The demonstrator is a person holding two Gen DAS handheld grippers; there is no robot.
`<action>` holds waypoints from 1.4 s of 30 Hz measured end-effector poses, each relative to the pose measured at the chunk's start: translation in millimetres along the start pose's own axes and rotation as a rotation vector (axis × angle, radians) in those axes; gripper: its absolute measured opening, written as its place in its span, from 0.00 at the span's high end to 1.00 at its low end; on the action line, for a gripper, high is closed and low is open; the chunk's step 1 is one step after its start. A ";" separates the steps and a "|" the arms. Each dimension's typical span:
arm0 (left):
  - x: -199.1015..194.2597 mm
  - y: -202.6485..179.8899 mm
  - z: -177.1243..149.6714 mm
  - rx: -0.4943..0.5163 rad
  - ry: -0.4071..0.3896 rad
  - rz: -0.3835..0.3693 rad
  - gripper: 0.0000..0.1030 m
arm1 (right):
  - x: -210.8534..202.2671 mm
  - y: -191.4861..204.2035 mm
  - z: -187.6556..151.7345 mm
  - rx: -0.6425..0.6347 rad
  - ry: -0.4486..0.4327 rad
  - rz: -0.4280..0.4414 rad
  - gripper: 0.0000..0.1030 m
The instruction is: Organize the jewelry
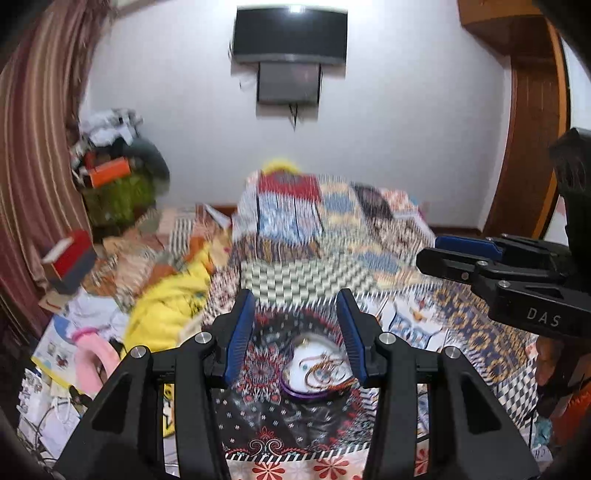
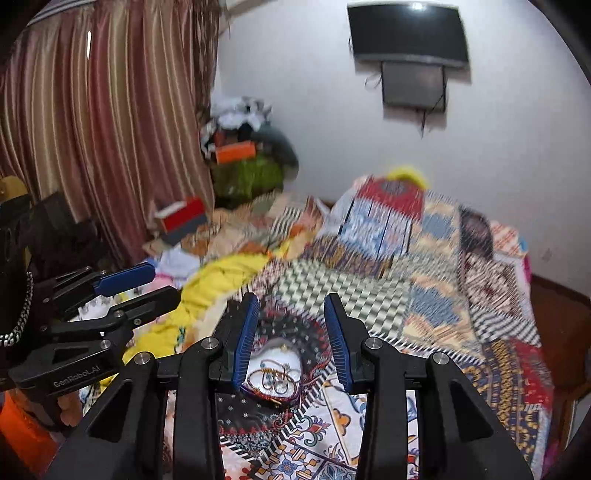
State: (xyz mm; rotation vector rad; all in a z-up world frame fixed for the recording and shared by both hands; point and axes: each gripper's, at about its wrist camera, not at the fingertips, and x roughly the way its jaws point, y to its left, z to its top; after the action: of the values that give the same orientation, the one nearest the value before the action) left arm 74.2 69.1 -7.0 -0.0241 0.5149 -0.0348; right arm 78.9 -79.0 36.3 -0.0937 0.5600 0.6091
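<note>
Jewelry dish (image 1: 314, 373) lies below, between open left gripper (image 1: 295, 325) fingers.

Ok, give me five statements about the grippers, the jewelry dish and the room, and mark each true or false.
1. The left gripper is open with nothing between its fingers. True.
2. The right gripper is shut on a bangle. False: it is open and holds nothing.
3. The jewelry lies in a white dish on the patterned bedspread. True.
4. The dish sits on a bare wooden table. False: it rests on the bedspread.
5. A dark screen hangs on the wall. True.
</note>
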 end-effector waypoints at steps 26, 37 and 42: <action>-155.1 -33.1 -11.1 -0.060 -0.426 0.131 0.01 | -119.6 57.3 -16.1 -0.012 -0.457 -0.259 0.00; -152.3 -35.2 -13.8 -0.062 -0.418 0.146 0.01 | -124.5 60.2 -23.7 -0.028 -0.450 -0.274 0.00; -150.0 -36.7 -14.5 -0.052 -0.416 0.154 0.01 | -126.9 57.4 -27.8 -0.022 -0.442 -0.273 0.00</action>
State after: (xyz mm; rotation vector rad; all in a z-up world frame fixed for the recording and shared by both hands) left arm -64.4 38.1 55.4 -0.0410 0.1005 0.1323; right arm -52.5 -104.2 83.7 -0.0521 0.1077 0.3530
